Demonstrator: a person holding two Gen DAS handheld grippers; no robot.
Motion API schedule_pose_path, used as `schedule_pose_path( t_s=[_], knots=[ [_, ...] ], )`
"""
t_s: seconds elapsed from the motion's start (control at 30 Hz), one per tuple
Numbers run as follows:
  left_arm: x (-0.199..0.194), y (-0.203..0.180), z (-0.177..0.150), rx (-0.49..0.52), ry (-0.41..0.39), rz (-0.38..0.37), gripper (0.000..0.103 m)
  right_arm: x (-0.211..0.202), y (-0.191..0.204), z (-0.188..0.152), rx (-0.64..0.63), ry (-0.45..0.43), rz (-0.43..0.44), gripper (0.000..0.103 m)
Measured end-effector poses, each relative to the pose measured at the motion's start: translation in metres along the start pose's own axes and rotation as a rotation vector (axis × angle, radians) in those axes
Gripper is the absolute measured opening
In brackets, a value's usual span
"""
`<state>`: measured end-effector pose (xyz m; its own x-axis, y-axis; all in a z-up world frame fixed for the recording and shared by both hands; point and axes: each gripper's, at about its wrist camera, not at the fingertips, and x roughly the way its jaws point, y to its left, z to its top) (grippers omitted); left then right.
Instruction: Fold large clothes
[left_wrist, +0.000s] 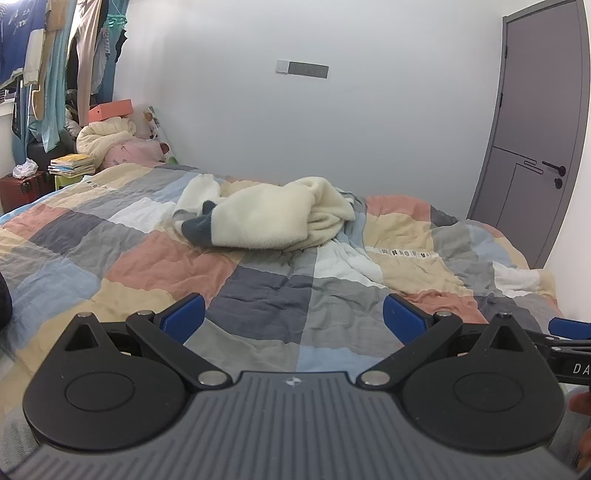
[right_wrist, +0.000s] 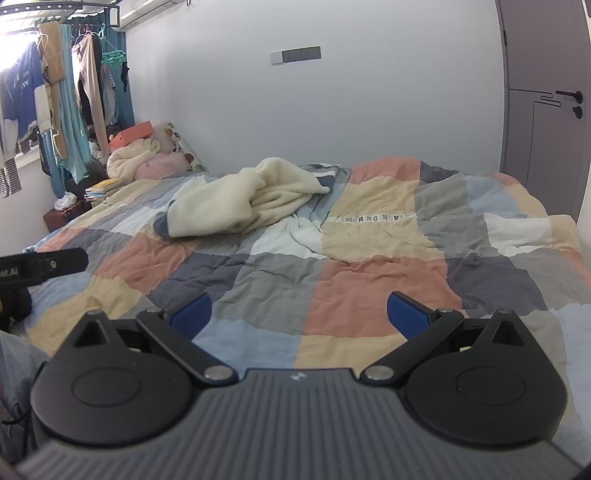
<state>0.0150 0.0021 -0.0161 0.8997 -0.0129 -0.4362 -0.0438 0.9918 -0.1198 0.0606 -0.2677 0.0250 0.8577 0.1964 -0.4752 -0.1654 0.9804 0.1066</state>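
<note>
Above the checked quilt (left_wrist: 258, 306), left claw (left_wrist: 293, 317) and right claw (right_wrist: 299, 314) level, wide (nothing held), cream garment (left_wrist: 266, 218) well ahead.

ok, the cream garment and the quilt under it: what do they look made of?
Cream garment: looks like fleece or plush, matte, with a fuzzy nap and thick soft folds; dark grey trim at one end.
Patchwork quilt: seems to be a woven cotton-like fabric, matte, finely crinkled, with stitched colour blocks. Fibre content can't be confirmed.
</note>
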Motion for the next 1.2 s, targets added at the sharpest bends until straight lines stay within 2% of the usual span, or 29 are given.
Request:
schedule_pose_path(
  t_s=[0.53,0.77,0.9,1.03,1.2],
  knots=[
    [0.014,0.008,-0.006,-0.011,0.023,-0.009,0.103,0.011,-0.003,-0.004,0.018,0.023,-0.005,0.103],
    [0.035,0.017,-0.002,-0.003,-0.003,-0.008,0.103,0.024,-0.009,0.000,0.044,0.036,0.007,0.103],
    [0.048,0.021,0.010,0.003,-0.019,-0.004,0.103,0.035,-0.014,0.018,0.050,0.026,0.012,0.103],
    [0.060,0.021,0.027,0.002,-0.051,0.016,0.103,0.043,-0.016,0.045,0.065,-0.028,0.023,0.103],
    [0.084,0.026,0.054,-0.038,-0.042,-0.014,0.103,0.065,-0.012,0.082,0.006,-0.052,0.050,0.103]
  ],
)
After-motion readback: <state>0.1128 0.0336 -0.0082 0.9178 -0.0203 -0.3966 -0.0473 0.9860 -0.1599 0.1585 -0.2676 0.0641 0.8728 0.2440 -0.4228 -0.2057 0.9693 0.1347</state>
